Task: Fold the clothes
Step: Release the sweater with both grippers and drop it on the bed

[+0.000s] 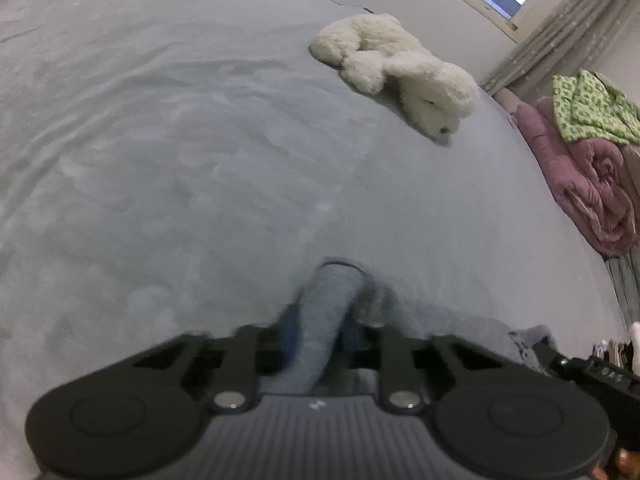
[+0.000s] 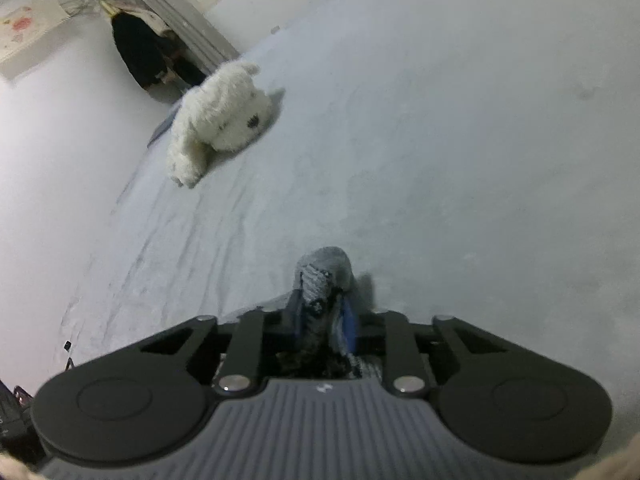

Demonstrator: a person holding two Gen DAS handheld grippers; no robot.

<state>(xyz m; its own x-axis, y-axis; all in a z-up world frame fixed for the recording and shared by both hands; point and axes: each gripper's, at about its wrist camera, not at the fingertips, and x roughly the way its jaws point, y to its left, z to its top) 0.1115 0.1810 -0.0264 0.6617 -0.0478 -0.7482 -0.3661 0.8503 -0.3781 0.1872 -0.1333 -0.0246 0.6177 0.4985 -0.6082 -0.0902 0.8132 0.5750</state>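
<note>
A grey garment (image 1: 326, 320) lies on the pale grey bed sheet (image 1: 180, 160), low in the left wrist view. My left gripper (image 1: 320, 340) is shut on a bunched fold of it, which sticks out past the blue-padded fingers. More of the grey cloth (image 1: 524, 340) trails to the right. In the right wrist view my right gripper (image 2: 324, 320) is shut on another bunch of the grey garment (image 2: 324, 270), pinched between its blue pads just above the sheet (image 2: 460, 160). The rest of the garment is hidden under both grippers.
A white plush toy (image 1: 400, 68) (image 2: 220, 116) lies on the bed beyond both grippers. Rolled pink bedding (image 1: 588, 184) with a green patterned cloth (image 1: 592, 108) sits at the right. A window with curtains (image 1: 560, 44) and a dark hanging garment (image 2: 140, 52) stand past the bed.
</note>
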